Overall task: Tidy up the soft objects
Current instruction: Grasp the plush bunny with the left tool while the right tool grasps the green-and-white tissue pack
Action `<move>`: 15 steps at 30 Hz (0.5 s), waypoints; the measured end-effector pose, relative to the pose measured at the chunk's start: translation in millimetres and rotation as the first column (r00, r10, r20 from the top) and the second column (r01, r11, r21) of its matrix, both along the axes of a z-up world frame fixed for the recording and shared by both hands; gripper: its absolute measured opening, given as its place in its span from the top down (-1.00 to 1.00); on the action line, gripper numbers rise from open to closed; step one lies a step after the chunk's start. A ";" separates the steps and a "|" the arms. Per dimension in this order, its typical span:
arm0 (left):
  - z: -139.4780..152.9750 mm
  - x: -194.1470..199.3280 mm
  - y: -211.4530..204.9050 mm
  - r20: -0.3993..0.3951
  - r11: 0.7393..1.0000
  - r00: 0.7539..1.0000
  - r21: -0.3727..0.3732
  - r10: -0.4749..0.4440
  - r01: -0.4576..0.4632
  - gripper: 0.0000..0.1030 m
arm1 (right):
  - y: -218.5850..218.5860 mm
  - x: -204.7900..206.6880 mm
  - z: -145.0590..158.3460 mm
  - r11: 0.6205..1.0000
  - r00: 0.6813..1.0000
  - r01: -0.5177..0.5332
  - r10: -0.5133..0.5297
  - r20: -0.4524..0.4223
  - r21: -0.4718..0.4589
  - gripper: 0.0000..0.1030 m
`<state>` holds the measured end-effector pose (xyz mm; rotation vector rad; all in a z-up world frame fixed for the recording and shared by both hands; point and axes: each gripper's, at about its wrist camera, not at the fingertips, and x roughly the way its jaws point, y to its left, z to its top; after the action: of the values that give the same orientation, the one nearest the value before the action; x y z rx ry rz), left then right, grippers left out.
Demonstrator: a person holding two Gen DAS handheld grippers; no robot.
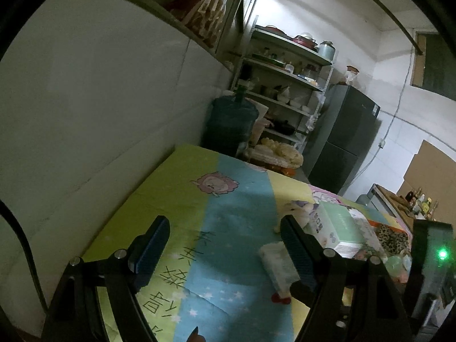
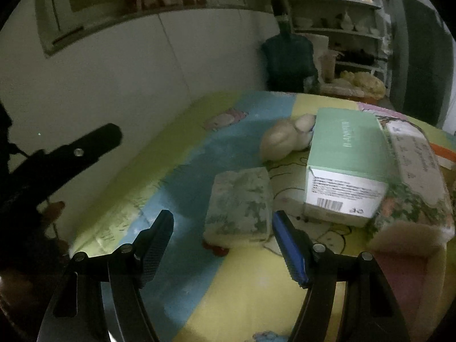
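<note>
A small tissue pack [image 2: 239,203] with a green leaf print lies on the cartoon-print sheet [image 2: 250,282], just beyond my open right gripper [image 2: 221,222]. It also shows in the left wrist view [image 1: 278,268], partly behind the right finger of my open, empty left gripper [image 1: 225,228]. A cream plush rabbit [image 2: 282,139] lies behind it, against a green and white box [image 2: 346,165]. A large floral tissue pack [image 2: 419,179] sits right of the box. A pink pouch [image 2: 404,259] lies at the near right.
The white wall [image 1: 99,99] runs along the sheet's left edge. A blue water jug [image 1: 232,122], a metal shelf rack [image 1: 285,79] and a dark fridge [image 1: 344,139] stand beyond the far end. The left gripper's finger [image 2: 71,154] shows at the left of the right wrist view.
</note>
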<state>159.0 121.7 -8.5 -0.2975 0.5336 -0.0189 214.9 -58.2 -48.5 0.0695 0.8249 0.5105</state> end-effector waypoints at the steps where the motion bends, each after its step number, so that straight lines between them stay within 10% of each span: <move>1: -0.8 1.4 1.6 -0.001 1.000 1.000 -0.003 -0.001 0.001 -0.54 | 3.0 2.8 -1.9 1.000 1.000 0.002 -0.002 -0.005 -0.014 -0.42; 15: -13.4 19.5 10.0 -0.024 0.999 0.999 -0.022 -0.036 0.036 -0.54 | 27.4 25.5 -26.9 0.981 0.998 0.042 -0.048 -0.029 -0.190 -0.39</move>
<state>178.5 131.6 -21.9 -0.3096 0.5634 -0.0560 240.4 -30.8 -75.5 -0.0789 0.8997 0.3869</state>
